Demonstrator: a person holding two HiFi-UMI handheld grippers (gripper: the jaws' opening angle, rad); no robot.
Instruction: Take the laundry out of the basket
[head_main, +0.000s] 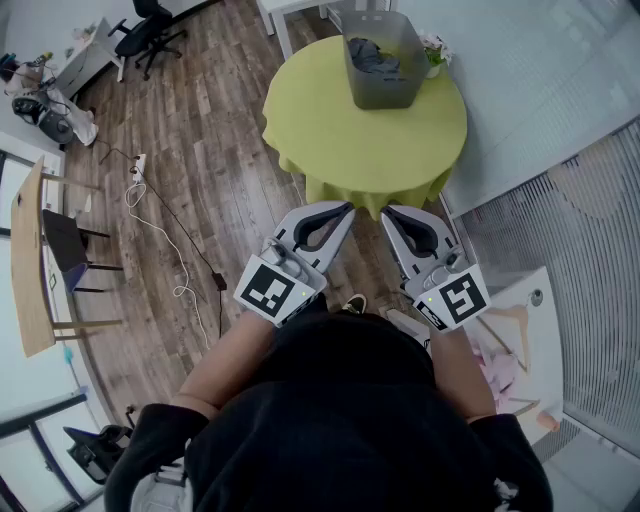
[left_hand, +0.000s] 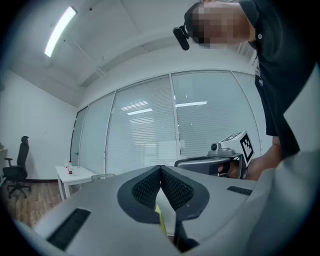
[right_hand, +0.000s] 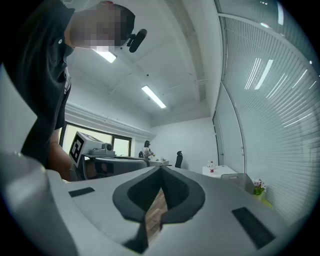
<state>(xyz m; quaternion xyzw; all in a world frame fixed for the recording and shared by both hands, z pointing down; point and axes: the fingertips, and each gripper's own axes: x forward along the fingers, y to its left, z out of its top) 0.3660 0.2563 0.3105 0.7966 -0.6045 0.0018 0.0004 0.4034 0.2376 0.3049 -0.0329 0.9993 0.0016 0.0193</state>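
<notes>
Jaws pressed together and empty on both the left gripper (head_main: 348, 206) and the right gripper (head_main: 386, 210), held level side by side just short of the near edge of the round table (head_main: 330, 140) with its yellow-green cloth. The grey basket (head_main: 388, 92) stands at the table's far side, well apart from both and straight ahead, a shade more in line with the right gripper, so that hand looks nearer. The dark laundry (head_main: 372, 56) lies low inside it, so the reach likely goes across and down over the near wall
</notes>
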